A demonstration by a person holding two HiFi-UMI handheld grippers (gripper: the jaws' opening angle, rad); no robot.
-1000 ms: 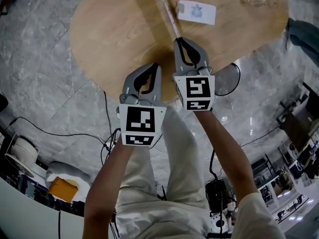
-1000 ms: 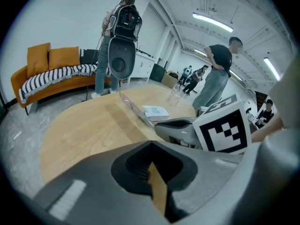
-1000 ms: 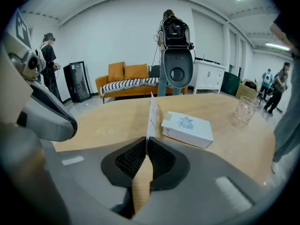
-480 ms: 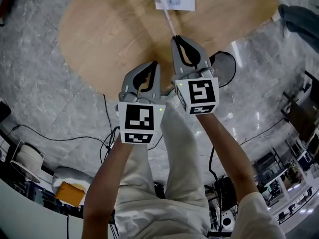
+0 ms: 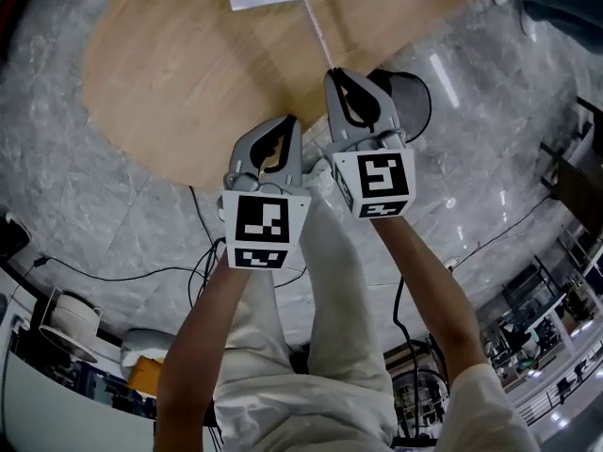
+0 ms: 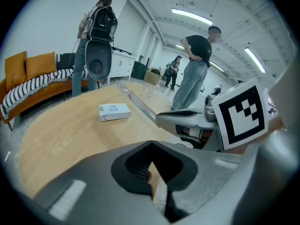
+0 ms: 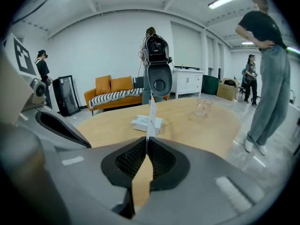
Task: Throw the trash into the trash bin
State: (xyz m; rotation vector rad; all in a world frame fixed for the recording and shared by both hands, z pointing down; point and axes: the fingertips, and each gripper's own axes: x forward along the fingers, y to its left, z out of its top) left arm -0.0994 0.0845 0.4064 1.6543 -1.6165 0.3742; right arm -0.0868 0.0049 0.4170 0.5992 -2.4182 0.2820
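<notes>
Right hand-held gripper clamps a thin plastic strip over the round bench's near edge. Left hand-held gripper is closed on nothing, just past that edge above the marble floor.

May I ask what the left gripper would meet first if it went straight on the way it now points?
Most likely the bare wooden tabletop just ahead of the left gripper; the white box lies further on, to its left, though depth is unclear.
</notes>
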